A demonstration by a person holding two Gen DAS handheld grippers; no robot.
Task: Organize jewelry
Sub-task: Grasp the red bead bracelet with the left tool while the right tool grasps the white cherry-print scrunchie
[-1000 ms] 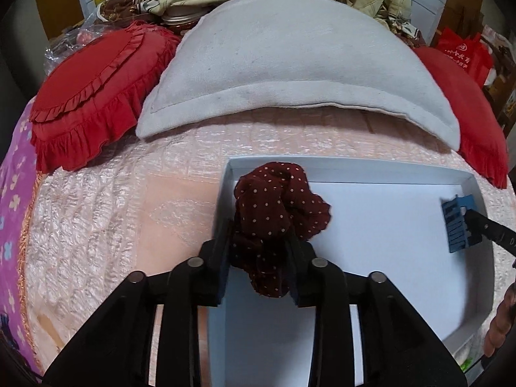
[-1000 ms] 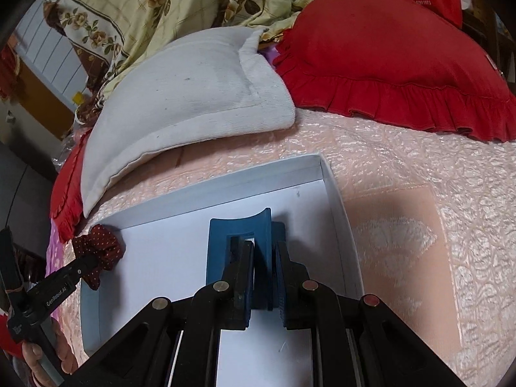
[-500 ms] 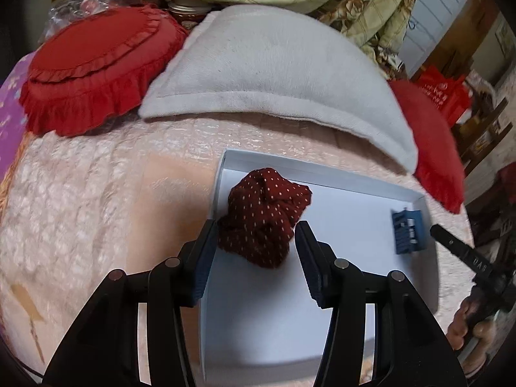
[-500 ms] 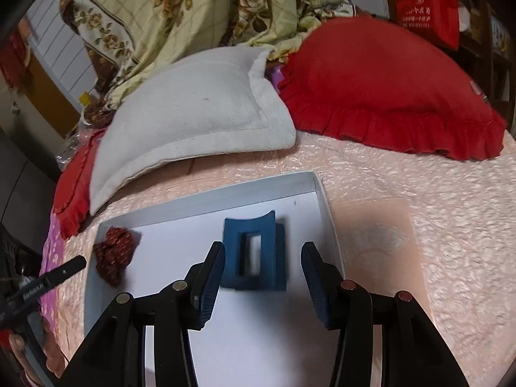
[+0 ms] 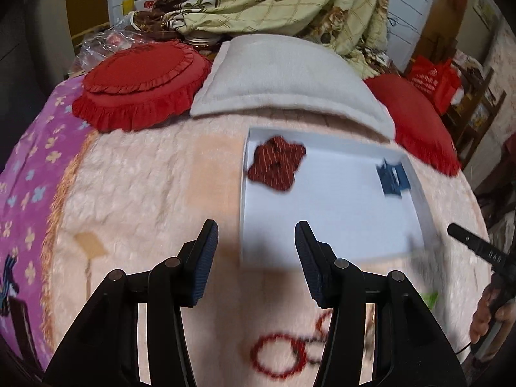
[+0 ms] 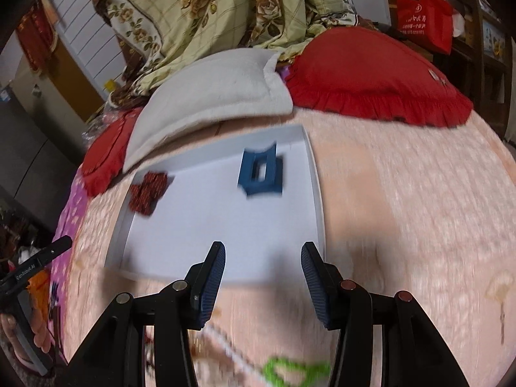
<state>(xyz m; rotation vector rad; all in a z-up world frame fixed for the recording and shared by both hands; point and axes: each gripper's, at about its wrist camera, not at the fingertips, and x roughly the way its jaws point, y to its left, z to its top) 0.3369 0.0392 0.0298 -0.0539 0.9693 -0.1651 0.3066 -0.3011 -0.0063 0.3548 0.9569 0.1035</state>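
Left wrist: left gripper (image 5: 256, 259) spread, empty, above the bed (image 5: 154, 193). Scrunchie (image 5: 276, 167) and blue clip (image 5: 392, 177) lie in white tray (image 5: 325, 242).

Right wrist: right gripper (image 6: 262, 282) spread, empty. Green item (image 6: 290, 369) below; blur risks a mis-grab.

A grey pillow (image 5: 283, 80) lies between two red cushions (image 5: 142, 87). A floral quilt (image 6: 232, 9) is heaped behind

Matt white tray (image 5: 416, 200), cloth scrunchie (image 5: 276, 167)
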